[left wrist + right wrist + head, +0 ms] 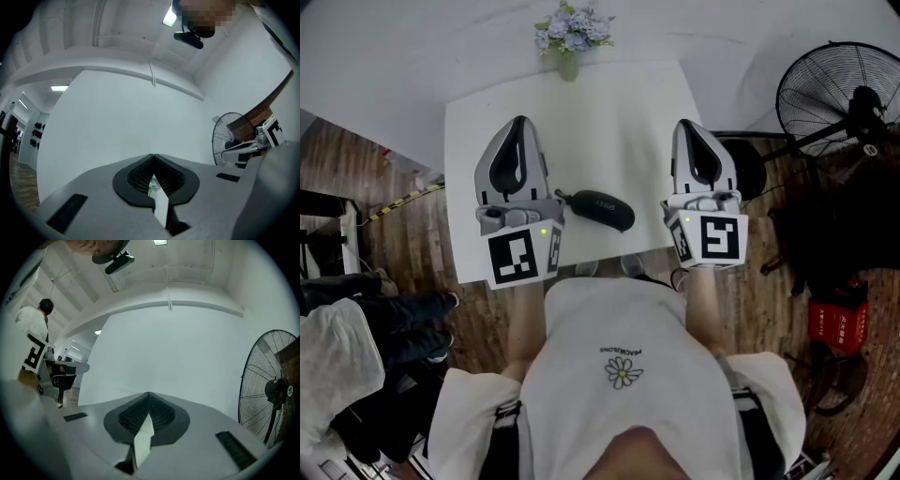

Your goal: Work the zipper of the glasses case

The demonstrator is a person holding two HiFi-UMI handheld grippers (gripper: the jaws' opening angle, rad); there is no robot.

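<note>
Head view, one moment.

Worktop (pixel 619 112): white, square, on wood-plank floor.

Glasses case (pixel 600 210): dark, oval, lying flat near the worktop's near edge, long axis running left to right and slightly askew. It looks shut; the contents are not visible. A small tab projects at its left end, too small to identify with certainty. The case sits between the two grippers, its left end just beside the body of the left one; contact there cannot be judged. It is clearly apart from the right one.

Left gripper (pixel 521 121): held over the left part of the worktop, pointing away from the person. In the left gripper view the fingers (pixel 140 176) are clenched tip to tip, nothing gripped; only a narrow slit stays open behind the tips.

Right gripper (pixel 683 125): at the worktop's right edge, pointing the same way. Fingers (pixel 161 416) clenched, empty.

Vase (pixel 569 64): pale green, at the far edge, holding a bunch of pale blue flowers (pixel 572 26). Well apart from the case.

Standing fan (pixel 837 94): on the floor to the right of the worktop.
</note>
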